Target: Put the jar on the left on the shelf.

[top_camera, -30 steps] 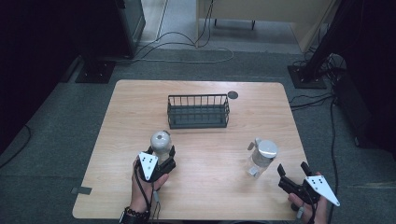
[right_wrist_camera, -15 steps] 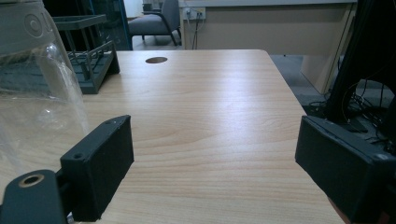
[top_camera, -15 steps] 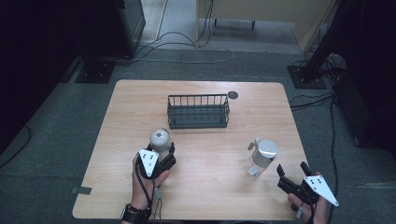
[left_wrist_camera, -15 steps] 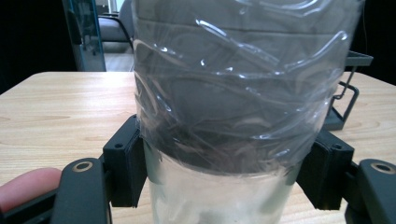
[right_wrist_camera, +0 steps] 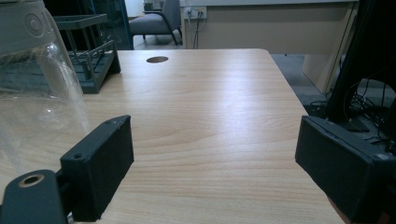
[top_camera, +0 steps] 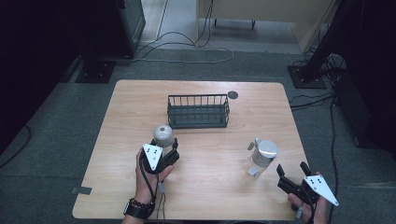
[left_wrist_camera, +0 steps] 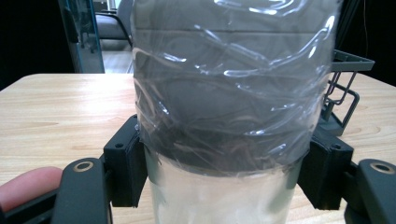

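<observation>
The left gripper (top_camera: pixel 164 148) clamps a clear plastic bottle (top_camera: pixel 164 136) upright on the tabletop (top_camera: pixel 130 107), near the wire basket (top_camera: pixel 198 111). The right gripper (top_camera: pixel 292 172), jaws wide and empty, rests near the tabletop's front edge beside a second bottle (top_camera: pixel 261 156).

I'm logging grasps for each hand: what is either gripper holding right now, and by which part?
The left gripper clamps the clear bottle by its lower body; the right gripper holds nothing.

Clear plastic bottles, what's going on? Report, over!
Left gripper clamped on grey-capped clear plastic bottle. Right gripper open, empty. Dark wire basket beyond, path clear.
</observation>
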